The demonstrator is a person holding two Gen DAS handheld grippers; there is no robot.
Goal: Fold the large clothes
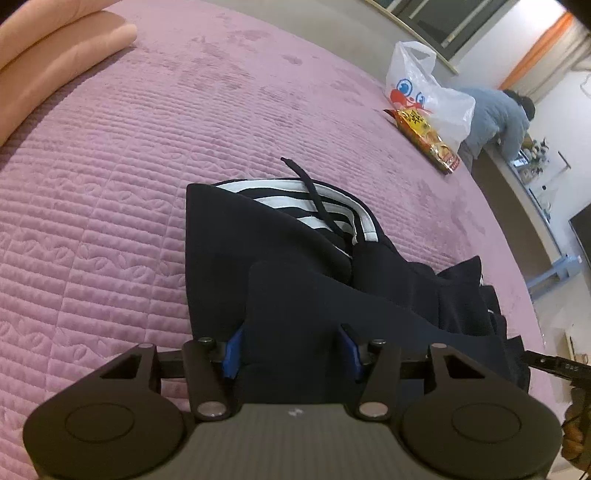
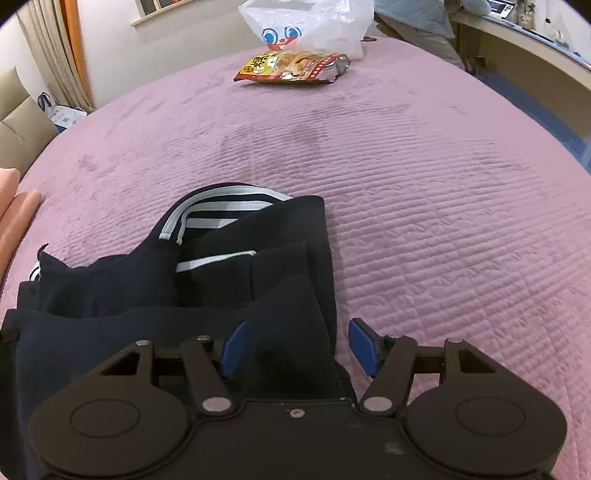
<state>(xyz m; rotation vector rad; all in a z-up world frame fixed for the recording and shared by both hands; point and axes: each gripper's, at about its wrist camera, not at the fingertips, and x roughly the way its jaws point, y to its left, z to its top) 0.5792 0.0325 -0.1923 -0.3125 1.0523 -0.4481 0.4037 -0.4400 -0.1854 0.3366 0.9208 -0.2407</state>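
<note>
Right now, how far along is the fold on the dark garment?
Mostly done: the navy garment lies on the pink bedspread as a compact stack, striped waistband at the far end. In hand: both the left hand-held gripper and right hand-held gripper sit open over the near edge, fabric between the fingers, not clamped. Left: the layers look uneven on one side, so probably a final tidy or one more fold.

Pretty even indoor light in both views, soft and a bit dim, no hard shadows on the pink quilted bedspread [image 1: 110, 184]. The navy garment [image 1: 295, 266] goes almost solid black, folds barely readable. Slight glare on the white plastic bag [image 2: 317, 22]. Heavy fisheye bending, dark corners, and the far room edges look soft and smeary.
</note>
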